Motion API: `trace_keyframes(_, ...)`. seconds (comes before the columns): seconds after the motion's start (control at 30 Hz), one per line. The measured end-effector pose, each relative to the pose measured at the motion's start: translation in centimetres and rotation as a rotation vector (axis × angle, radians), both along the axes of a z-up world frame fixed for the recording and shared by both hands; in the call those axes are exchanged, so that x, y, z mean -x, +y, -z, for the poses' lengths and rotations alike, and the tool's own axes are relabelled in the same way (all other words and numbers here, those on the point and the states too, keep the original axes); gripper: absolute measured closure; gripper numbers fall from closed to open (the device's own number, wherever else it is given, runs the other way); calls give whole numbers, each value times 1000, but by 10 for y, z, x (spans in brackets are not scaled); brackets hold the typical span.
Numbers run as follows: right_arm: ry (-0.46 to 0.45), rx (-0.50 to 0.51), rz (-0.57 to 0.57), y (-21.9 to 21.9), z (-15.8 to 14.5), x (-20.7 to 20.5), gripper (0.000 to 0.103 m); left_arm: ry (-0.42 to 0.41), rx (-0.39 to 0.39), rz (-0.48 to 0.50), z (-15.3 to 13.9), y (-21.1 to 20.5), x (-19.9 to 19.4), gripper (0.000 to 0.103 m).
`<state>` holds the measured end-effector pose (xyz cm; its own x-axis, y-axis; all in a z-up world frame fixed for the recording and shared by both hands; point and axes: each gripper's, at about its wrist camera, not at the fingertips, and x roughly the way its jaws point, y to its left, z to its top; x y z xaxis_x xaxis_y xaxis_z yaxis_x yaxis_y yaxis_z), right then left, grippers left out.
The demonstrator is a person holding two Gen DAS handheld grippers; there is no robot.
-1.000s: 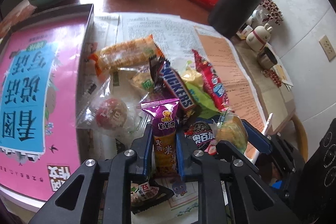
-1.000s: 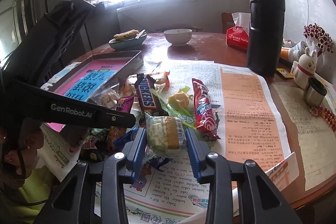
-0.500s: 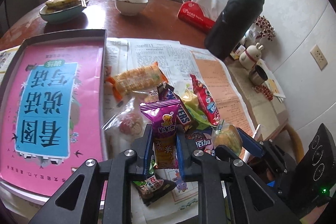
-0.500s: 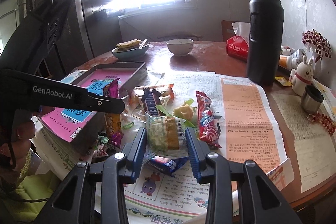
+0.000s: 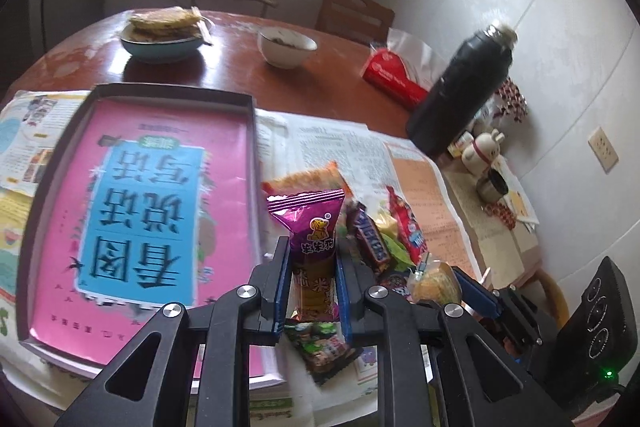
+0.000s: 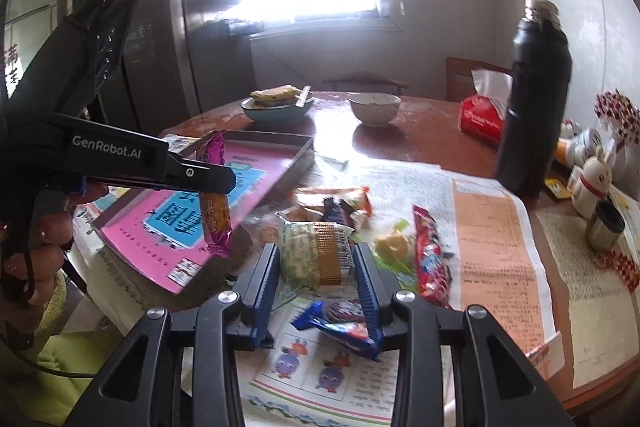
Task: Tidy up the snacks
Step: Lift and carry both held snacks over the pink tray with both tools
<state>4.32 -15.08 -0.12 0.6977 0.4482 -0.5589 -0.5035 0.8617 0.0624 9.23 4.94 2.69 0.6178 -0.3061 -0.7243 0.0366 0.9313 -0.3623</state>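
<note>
My left gripper is shut on a purple and orange snack packet, held upright in the air beside the shallow box with the pink and blue lining. From the right wrist view that packet hangs over the box. My right gripper is shut on a clear-wrapped green and brown cake, lifted above the snack pile. The pile holds a Snickers bar, a red packet, an orange packet and a blue wrapper.
Newspaper covers the round wooden table. A tall black flask, a red tissue pack, a white bowl, a dish of food and small ornaments stand at the back and right.
Both grippers have risen from the pile with their snacks. The left one has carried the purple packet left, toward the pink box.
</note>
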Motion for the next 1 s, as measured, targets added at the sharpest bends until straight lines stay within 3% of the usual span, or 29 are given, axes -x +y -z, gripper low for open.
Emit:
trace_keyframes(0.63,-34,18,-195,88,-27,7,65,2,-17,-183,-6,107,40,82)
trace_keyframes(1.0,-13,38,-306,138,-23,5,65,46,-16,-227,10,136,50,82)
